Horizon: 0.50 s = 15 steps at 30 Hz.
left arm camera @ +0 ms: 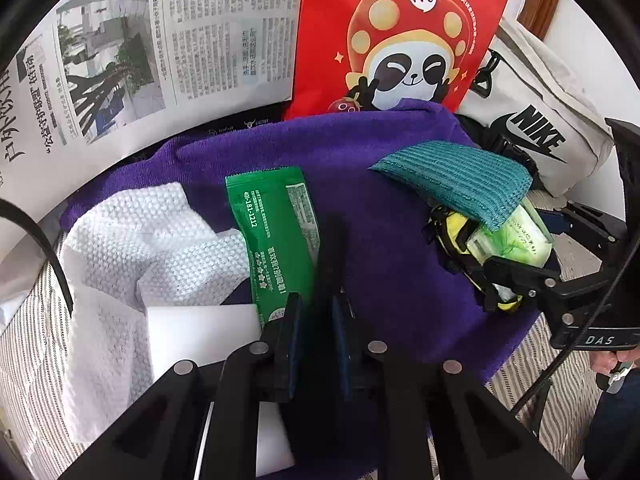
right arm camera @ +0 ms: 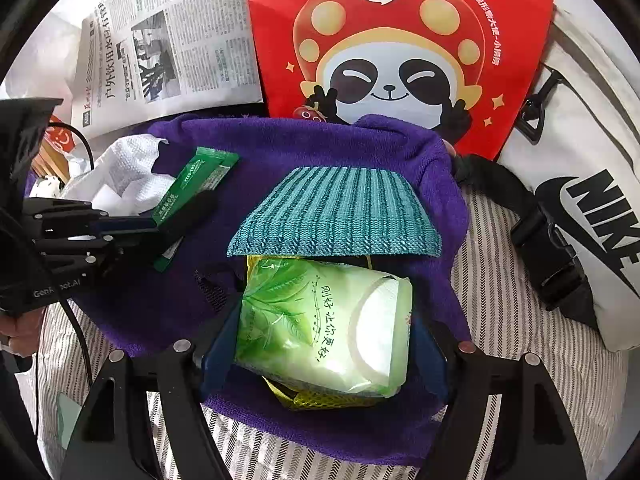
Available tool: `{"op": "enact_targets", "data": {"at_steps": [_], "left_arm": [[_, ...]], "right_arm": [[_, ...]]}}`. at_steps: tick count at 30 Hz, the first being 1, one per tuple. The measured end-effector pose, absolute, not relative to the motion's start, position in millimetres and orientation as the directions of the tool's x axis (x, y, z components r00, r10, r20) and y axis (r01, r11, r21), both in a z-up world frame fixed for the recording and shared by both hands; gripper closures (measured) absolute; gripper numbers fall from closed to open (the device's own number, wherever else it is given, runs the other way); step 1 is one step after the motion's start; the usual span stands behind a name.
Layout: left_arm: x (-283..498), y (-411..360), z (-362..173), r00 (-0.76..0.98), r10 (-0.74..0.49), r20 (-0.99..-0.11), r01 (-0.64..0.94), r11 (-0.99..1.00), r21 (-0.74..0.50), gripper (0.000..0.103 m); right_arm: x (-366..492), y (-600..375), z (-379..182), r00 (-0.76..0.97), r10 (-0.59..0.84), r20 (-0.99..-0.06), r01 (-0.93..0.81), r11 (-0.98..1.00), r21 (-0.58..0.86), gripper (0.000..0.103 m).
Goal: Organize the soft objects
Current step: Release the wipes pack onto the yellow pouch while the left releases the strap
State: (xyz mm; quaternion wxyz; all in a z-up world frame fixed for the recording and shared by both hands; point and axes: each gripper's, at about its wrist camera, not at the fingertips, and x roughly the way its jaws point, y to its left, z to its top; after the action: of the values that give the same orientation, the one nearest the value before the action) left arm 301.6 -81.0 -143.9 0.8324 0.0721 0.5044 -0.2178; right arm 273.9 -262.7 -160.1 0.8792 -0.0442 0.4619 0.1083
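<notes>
pretty early on, i'd say. the pale green soft tissue pack (right arm camera: 324,320) sits on a yellow mesh pouch (right arm camera: 316,398) on the spread purple towel (right arm camera: 132,312), and the right claw (right arm camera: 324,354) is clamped around the pack. the folded teal knit cloth (right arm camera: 336,212) lies just past it. the left claw (left arm camera: 316,316) is nearly closed with nothing between its jaws, beside the flat green sachet (left arm camera: 276,232). the crumpled white waffle cloth (left arm camera: 132,256) is still loose on the striped bedding (right arm camera: 500,280).
</notes>
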Motion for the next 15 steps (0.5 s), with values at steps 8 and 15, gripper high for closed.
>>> {"op": "enact_targets", "data": {"at_steps": [8, 15], "left_arm": [[301, -82, -145, 0.397, -0.276, -0.876, 0.43, 0.898, -0.088, 0.088], [292, -84, -135, 0.403, -0.294, -0.867, 0.43, 0.897, -0.104, 0.073]], "right_arm": [[270, -265, -160, 0.548, 0.163, -0.821, -0.234, 0.972, 0.037, 0.025], [265, -263, -156, 0.536, 0.165, -0.828, -0.246, 0.969, 0.034, 0.02]]}}
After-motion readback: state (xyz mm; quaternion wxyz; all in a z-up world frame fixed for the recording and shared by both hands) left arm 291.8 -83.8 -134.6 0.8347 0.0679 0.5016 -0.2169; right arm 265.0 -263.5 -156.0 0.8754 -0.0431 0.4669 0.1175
